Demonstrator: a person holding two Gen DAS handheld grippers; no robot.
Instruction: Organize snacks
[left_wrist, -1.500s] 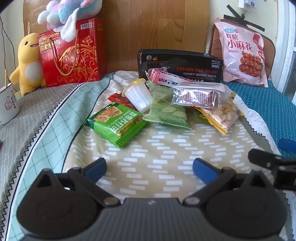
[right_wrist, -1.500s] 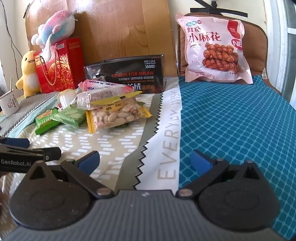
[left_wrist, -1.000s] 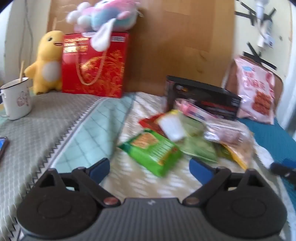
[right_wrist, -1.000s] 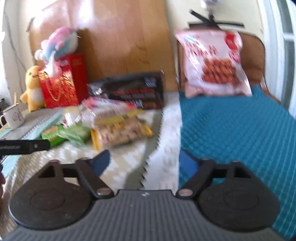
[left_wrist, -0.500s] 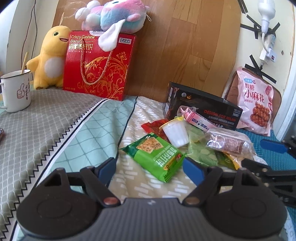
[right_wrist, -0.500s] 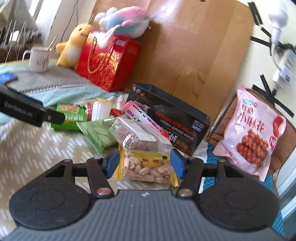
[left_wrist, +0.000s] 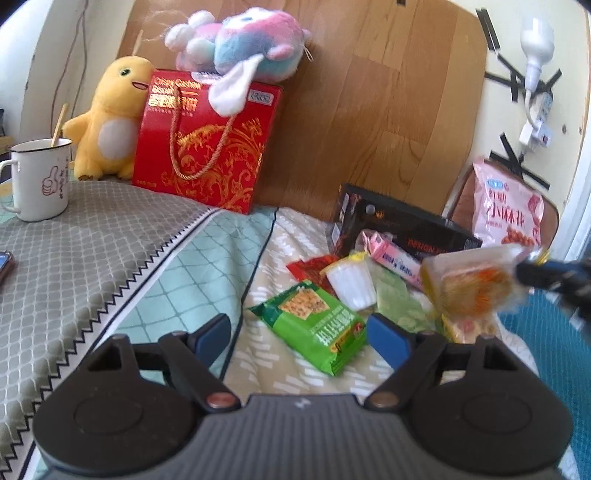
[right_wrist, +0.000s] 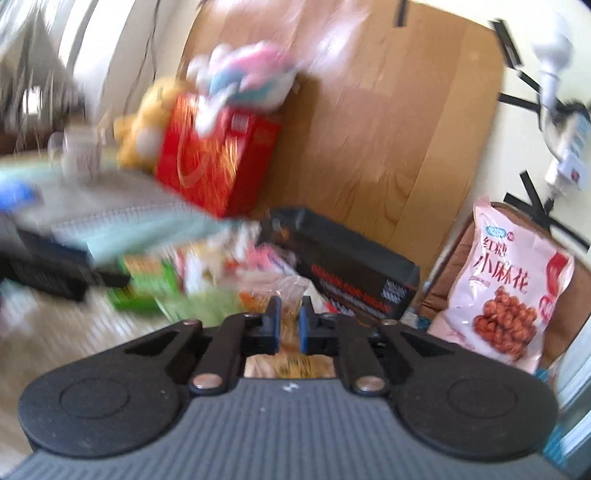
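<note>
**Ana:** Snacks first: where does the pile sit?

**Ben:** In the left wrist view it lies on the patterned cloth (left_wrist: 314, 384), from centre out toward three o'clock. The green cracker packet (left_wrist: 314, 325) is nearest, the white jelly cup (left_wrist: 351, 284) just behind it at about one o'clock, and the black box (left_wrist: 402, 232) stands at the back of the heap.

**Ana:** And the grippers?

**Ben:** The right gripper (right_wrist: 290, 325) is clamped on the edge of a clear packet (left_wrist: 469, 284) with orange-brown contents. From the left camera that packet hangs off the cloth at three o'clock, blurred. The left gripper (left_wrist: 299, 332) stands wide apart with nothing between its fingers, the green packet just beyond them.

**Ana:** What worries you?

**Ben:** The pinch looks to be on thin wrapper film only, I think. A quick swing could let the packet slide out, or twist and spill back onto the heap.

**Ana:** Anything else?

**Ben:** The dangling packet could clip the jelly cup or the pink wafer pack (left_wrist: 395, 254) and knock them around. The right view is too smeared to judge the clearance.
</note>
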